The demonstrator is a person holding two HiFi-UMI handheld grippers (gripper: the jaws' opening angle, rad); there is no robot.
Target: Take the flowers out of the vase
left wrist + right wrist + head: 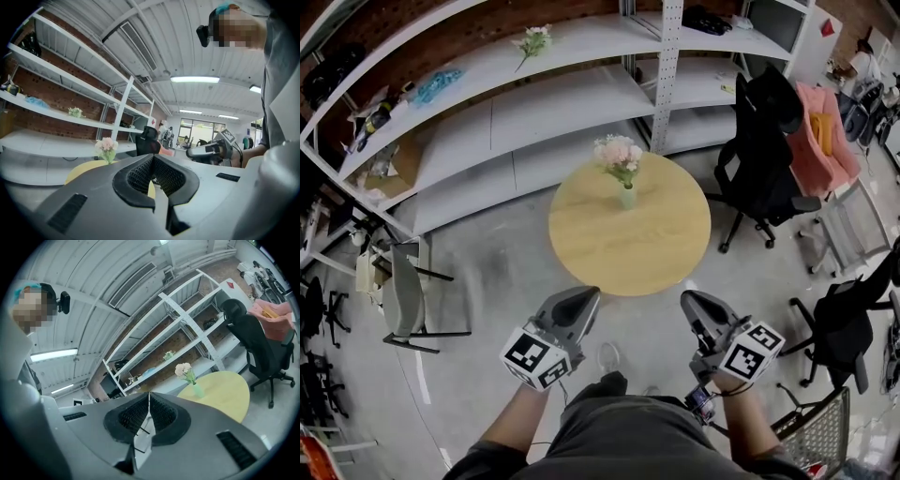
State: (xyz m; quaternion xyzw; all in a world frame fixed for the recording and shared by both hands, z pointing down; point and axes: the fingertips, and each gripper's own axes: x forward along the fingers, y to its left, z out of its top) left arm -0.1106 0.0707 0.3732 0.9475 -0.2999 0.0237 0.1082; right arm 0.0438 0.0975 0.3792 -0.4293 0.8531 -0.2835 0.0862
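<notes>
Inspecting the approach: both grippers are short of the round table (pixel 630 255), at its near edge and low beside the person's body, while the vase (pixel 626 197) stands well apart from them towards the table's far rim.

Left gripper (pixel 583 296): jaws pressed together, nothing between them, as its own view confirms (pixel 153 158). Right gripper (pixel 690 300): jaws likewise pressed together and empty (pixel 149 399).

Position of the flowers (pixel 617 154): they are in the vase, pink heads bunched on top, stems upright, so their long axis runs near vertical. No stem has been lifted.

Governing relation: the vase lies ahead of and between the two grippers. From above, each gripper is angled inwards, so neither is aimed at the vase. In the left gripper view the flowers (pixel 107 145) sit left of the jaw line. In the right gripper view the flowers (pixel 183 369) and vase (pixel 198 391) sit right of it.

Assessment: the left gripper appears marginally nearer sideways, though the difference is slight. Either must cross the bare tabletop, part its jaws and meet the stems from the side, then draw them upward along their axis.
</notes>
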